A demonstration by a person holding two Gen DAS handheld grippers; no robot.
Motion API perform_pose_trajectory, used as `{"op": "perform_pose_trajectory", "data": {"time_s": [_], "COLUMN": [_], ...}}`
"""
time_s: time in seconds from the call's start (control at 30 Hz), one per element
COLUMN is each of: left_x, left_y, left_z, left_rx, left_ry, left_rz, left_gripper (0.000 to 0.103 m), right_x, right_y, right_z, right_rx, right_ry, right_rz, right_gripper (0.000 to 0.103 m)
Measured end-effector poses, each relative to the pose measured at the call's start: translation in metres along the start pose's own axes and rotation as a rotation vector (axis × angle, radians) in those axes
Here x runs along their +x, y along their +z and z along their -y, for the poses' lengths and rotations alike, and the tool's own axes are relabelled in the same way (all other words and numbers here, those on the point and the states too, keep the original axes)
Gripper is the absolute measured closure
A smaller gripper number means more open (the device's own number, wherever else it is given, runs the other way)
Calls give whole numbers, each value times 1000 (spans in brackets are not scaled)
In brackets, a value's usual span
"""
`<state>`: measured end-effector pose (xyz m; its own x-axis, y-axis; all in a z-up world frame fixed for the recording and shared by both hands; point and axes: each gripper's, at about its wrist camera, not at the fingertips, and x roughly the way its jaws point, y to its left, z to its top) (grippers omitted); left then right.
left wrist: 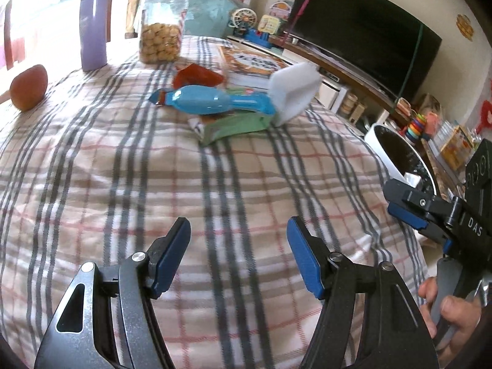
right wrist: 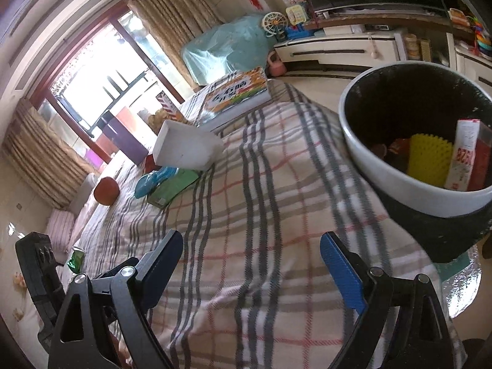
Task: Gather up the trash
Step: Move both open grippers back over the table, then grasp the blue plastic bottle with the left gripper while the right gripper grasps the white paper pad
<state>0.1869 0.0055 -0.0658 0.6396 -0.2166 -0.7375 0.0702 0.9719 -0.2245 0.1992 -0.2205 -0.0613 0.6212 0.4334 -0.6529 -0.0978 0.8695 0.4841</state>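
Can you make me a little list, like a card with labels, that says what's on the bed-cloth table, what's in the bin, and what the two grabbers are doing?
surface: plaid cloth
trash pile: blue wrapper, green packet, red wrapper, white foam block
other items: jar of biscuits, purple bottle, book, brown fruit
bin: beside the table, holds a yellow mesh piece and a red-and-white packet
left gripper: open, empty
right gripper: open, empty
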Motion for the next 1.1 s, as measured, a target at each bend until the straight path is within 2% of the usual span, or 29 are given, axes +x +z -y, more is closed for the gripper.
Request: {"op": "perform_pose_trajectory", "data": {"time_s": [0.37,0.67,0.97,1.1], "left_x": [10,19,18,31], "left_y": [18,47,85,100], "left_z": [-22,-42,-62,-67], "left_rx": [-1,-14,-90,-120], "left_ry": [34,23,-45,-75], "left_rz": [0,9,80,78], "left_gripper": [36,34,33,33], "right_x": [21,38,43,38], "right_y": [9,16,32,39], "right_z": [-16,-20,-18,-15], "right_rx": [-17,-18,2,30], "right_ry": [23,38,34,42], "right_rz": [-9,-27,11,60], "right_gripper": [11,11,11,11]}}
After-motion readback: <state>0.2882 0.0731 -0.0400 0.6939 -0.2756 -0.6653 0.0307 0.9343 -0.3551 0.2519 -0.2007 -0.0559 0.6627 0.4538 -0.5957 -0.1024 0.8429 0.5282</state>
